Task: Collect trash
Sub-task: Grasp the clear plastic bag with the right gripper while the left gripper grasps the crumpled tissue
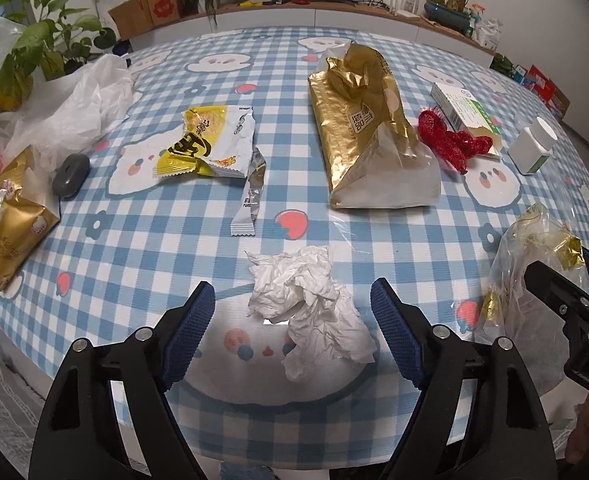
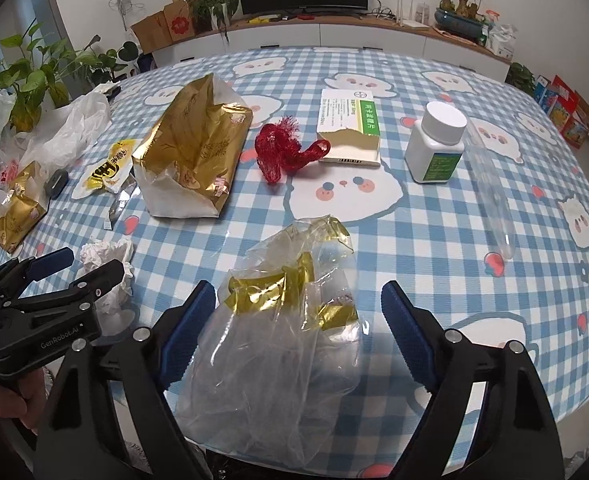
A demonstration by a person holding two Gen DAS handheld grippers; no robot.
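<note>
Both jaws open, nothing gripped: left gripper (image 1: 293,308) straddles the crumpled tissue (image 1: 308,312) at the counter (image 1: 374,232) near edge, right gripper (image 2: 298,308) straddles the clear bag (image 2: 278,332) just right of the tissue. Risk: limp tissue or slick film slips or tears out of a shallow pinch. Clear bag holds gold foil scraps, probably wrappers; the gold tissue pack (image 2: 194,148) beyond the tissue is torn open.

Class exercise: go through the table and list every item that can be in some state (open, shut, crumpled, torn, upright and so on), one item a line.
Left gripper: open, around tissue.
Right gripper: open, around clear bag.
Tissue: crumpled.
Clear bag: crumpled, lying flat.
Big gold bag: opened, on its side.
Yellow wrapper: torn open.
White bottle: upright, capped.
Medicine box: end torn open.
Red mesh: bunched up.
</note>
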